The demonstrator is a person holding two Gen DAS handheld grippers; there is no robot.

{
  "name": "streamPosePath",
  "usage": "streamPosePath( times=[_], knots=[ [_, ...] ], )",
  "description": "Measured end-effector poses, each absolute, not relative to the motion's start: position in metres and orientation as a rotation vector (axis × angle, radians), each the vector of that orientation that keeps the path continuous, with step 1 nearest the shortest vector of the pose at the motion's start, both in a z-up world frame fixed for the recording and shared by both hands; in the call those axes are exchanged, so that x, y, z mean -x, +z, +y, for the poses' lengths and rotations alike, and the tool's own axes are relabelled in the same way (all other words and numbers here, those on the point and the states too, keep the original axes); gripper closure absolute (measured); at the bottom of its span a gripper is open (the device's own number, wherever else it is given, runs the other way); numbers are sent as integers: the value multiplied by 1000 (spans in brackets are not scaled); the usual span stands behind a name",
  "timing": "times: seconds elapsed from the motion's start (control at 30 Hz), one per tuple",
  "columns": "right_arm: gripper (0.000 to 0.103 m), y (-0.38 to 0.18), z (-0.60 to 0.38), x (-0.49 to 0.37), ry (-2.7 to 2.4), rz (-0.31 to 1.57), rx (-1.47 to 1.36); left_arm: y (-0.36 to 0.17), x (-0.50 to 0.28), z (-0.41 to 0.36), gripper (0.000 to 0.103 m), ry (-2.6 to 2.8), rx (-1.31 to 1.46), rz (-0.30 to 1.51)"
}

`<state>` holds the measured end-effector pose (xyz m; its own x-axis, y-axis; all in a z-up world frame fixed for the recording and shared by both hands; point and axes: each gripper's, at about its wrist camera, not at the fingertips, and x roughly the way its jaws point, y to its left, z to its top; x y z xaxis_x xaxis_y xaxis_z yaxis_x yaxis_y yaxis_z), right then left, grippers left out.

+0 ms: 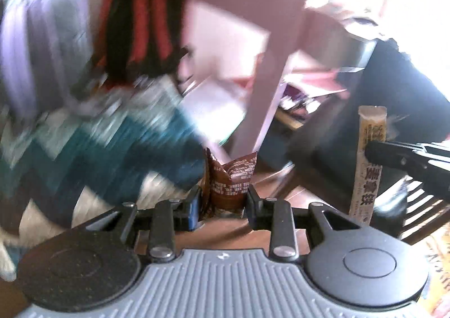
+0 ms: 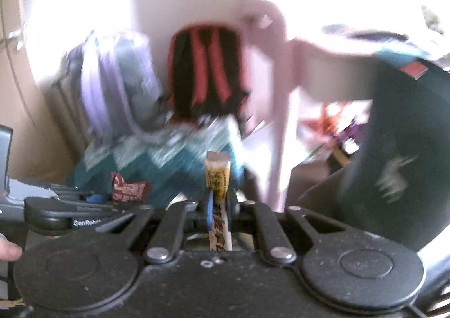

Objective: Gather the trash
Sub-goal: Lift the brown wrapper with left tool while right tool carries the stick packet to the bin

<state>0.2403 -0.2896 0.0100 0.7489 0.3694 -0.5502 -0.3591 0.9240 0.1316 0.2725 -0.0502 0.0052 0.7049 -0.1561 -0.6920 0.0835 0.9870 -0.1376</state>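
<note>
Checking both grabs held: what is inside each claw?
The left claw pinches a crumpled brown wrapper; the right claw clamps a long yellow stick wrapper. Their pinched parts are covered by the pads.

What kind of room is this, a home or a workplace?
Probably a lived-in room at home, though the pictures are blurred. A red and black backpack stands against the wall, a pink chair stands nearby, and the floor looks wooden.

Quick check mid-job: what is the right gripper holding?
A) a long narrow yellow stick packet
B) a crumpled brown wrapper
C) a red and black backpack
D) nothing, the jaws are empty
A: the right gripper is clamped on the long yellow stick packet, while the left gripper holds the brown wrapper.
</note>
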Motion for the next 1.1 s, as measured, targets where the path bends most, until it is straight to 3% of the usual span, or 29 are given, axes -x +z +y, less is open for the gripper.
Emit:
streamPosePath(
  times=[0.4, 0.53, 0.83, 1.1],
  knots=[
    [95, 149, -413, -229, 208, 306, -83, 164, -312, -199, 72, -384, 7, 527],
    [95, 169, -445, -240, 147, 257, -93, 189, -333, -242, 72, -464, 11, 505],
    [95, 120, -492, -295, 17, 416, -142, 157, -388, -328, 72, -509, -57, 621],
    [94, 80, -504, -319, 7, 546, -161, 108, -425, -343, 72, -489, -77, 750]
  ],
)
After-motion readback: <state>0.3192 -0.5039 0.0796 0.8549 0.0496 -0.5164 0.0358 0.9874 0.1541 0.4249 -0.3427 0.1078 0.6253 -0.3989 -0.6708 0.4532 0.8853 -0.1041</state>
